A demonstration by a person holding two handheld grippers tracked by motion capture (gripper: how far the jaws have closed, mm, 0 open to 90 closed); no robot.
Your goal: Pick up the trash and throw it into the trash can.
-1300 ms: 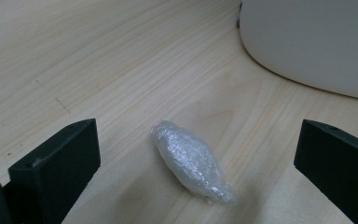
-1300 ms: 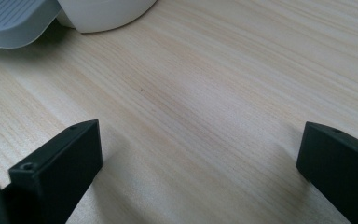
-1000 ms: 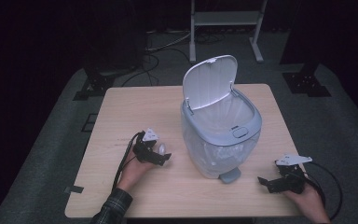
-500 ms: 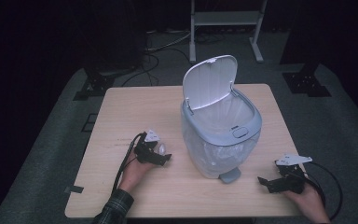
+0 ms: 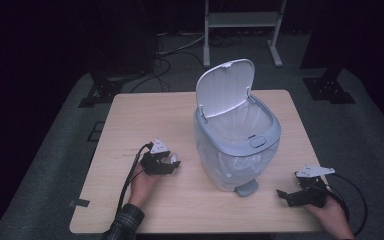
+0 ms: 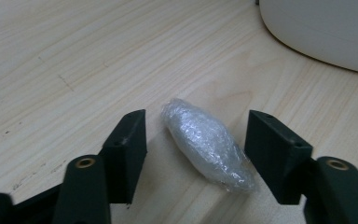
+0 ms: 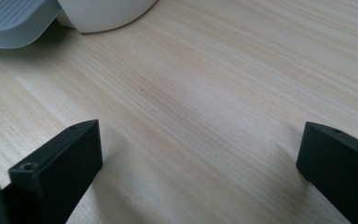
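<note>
Closing jaws around plastic wad (image 6: 207, 145)

table (image 5: 145, 120): pale wood | pedal bin (image 5: 237, 145): lid up, clear liner | rack (image 5: 242, 20): behind

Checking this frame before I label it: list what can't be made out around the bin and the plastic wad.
- Inside of the bin, high view: its bag's folds and rim hide the bottom.
- Wad of plastic wrap, left gripper view: crumpled wrap hides any contents; gaps to the left gripper jaws, which were just closing.
- Pedal, right gripper view: cut by the edge.
</note>
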